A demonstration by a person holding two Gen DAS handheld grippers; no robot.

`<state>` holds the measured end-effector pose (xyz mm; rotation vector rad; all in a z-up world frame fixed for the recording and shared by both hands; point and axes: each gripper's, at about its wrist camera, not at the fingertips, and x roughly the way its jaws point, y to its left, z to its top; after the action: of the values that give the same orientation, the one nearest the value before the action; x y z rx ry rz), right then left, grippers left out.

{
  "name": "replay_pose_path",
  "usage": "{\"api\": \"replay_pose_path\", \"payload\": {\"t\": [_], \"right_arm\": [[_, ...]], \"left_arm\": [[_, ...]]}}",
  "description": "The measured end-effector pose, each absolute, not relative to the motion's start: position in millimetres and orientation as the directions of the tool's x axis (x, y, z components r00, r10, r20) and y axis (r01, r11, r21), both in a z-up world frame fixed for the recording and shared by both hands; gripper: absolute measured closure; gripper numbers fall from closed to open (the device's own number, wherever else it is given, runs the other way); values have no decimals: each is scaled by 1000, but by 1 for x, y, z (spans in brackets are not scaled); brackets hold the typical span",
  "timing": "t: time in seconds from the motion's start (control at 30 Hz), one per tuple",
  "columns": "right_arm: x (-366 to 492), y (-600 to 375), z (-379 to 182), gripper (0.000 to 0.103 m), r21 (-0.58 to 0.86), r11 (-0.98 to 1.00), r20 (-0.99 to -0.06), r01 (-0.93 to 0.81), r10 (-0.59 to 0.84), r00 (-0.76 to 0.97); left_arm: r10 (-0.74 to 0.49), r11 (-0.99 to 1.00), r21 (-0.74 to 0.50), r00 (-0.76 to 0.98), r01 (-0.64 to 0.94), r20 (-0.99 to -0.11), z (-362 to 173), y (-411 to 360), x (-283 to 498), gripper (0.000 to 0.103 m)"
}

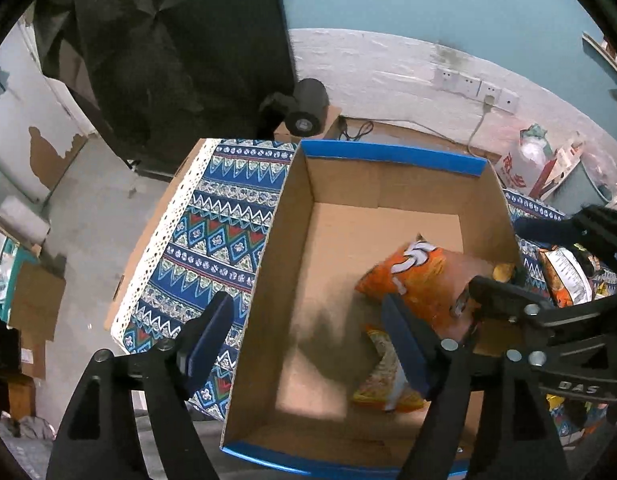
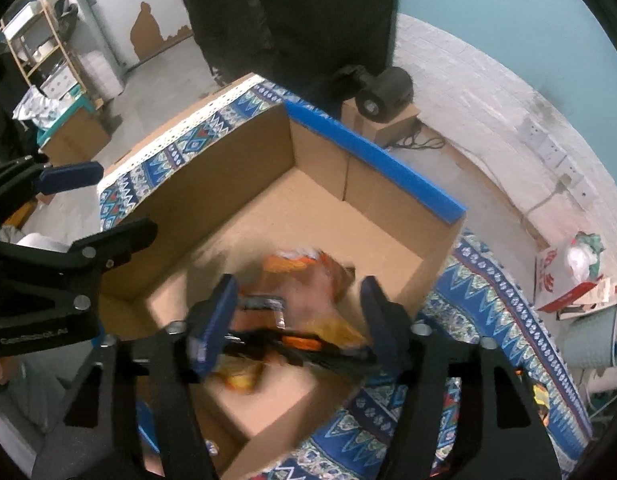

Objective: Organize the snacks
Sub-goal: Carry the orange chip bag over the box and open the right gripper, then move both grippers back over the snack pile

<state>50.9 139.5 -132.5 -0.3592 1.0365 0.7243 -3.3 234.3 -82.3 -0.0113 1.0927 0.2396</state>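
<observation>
A cardboard box (image 1: 292, 240) with blue-taped rims sits on the patterned cloth (image 1: 212, 216) covering the counter. Inside it lie an orange snack bag (image 1: 416, 276) and a smaller yellow bag (image 1: 380, 376). The left claw (image 1: 308, 344) and right claw (image 2: 296, 320) both hang spread apart above the box, gripping nothing

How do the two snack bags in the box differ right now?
The orange bag is larger and sits mid-box under the right gripper, blurred in that view. The yellow bag is smaller and paler, lying flat nearer the front wall. Both are inside the cardboard box, and neither is gripped.
</observation>
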Motion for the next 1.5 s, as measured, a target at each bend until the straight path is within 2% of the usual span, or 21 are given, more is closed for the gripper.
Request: {"api": "replay_pose_path", "payload": {"t": [0.33, 0.8, 0.97, 1.13, 1.5], "right_arm": [[48, 93, -111, 26, 65, 759, -862, -648, 370, 347], [40, 3, -97, 25, 52, 831, -865, -554, 315, 392], [37, -28, -94, 20, 49, 852, -862, -522, 300, 408], [34, -58, -93, 20, 50, 872, -862, -486, 283, 420], [29, -120, -98, 20, 60, 911, -866, -408, 250, 432]], "left_arm": [[123, 988, 67, 450, -138, -885, -75, 201, 5, 25], [66, 995, 93, 472, 35, -879, -63, 115, 12, 24], [61, 991, 110, 469, 78, -881, -64, 91, 14, 23], [52, 986, 119, 463, 117, -885, -65, 67, 17, 23], [-7, 975, 89, 432, 202, -902, -72, 14, 31, 23]]}}
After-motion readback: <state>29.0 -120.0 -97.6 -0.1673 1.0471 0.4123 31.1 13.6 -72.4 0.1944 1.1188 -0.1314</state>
